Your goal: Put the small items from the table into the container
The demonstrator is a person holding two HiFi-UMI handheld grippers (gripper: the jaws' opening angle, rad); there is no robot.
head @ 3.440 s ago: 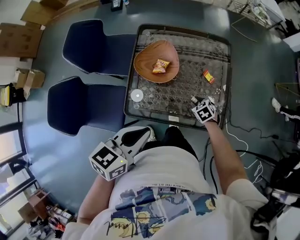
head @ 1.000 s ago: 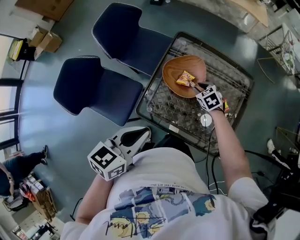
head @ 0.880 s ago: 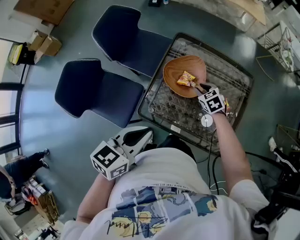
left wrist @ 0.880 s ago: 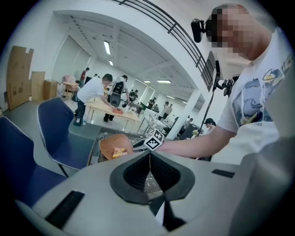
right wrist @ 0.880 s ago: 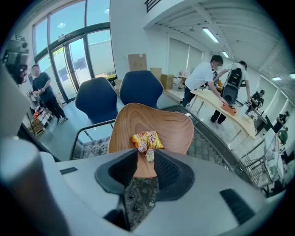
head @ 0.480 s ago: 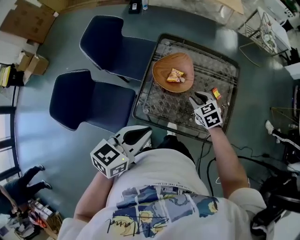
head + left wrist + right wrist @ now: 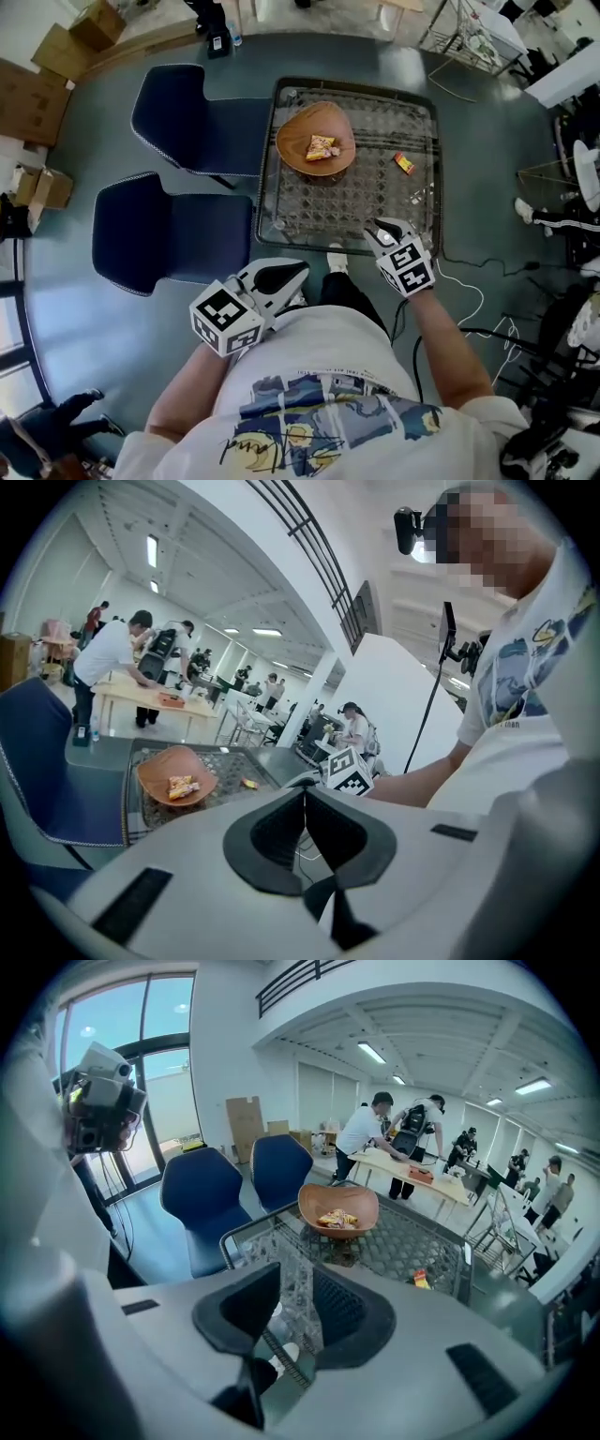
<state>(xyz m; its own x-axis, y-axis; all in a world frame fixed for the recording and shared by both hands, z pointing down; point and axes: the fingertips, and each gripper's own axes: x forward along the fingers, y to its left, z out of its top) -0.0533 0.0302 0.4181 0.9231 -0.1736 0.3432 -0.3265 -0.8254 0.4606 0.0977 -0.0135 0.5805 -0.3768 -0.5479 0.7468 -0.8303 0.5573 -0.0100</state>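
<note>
A wooden bowl (image 7: pixel 316 139) stands on the far left part of the glass mesh table (image 7: pixel 375 192) with a yellow snack packet (image 7: pixel 322 147) inside. A small red and yellow item (image 7: pixel 403 163) lies on the glass to the bowl's right. My right gripper (image 7: pixel 380 229) hangs over the table's near right edge, open and empty, pointing toward the bowl (image 7: pixel 337 1206) and the small item (image 7: pixel 421 1280). My left gripper (image 7: pixel 284 275) is held near the person's body, left of the table, jaws shut with nothing in them. It (image 7: pixel 304 799) looks past the bowl (image 7: pixel 173 771).
Two dark blue chairs (image 7: pixel 187 108) (image 7: pixel 164 230) stand left of the table. White cables (image 7: pixel 469 281) lie on the floor at the right. Wire racks (image 7: pixel 473 28) and cardboard boxes (image 7: pixel 37 89) ring the area. Several people work at a far table (image 7: pixel 412 1162).
My right gripper has drawn back from the bowl to the table's near right edge and risen. The packet stays in the bowl. The left gripper has shifted slightly.
</note>
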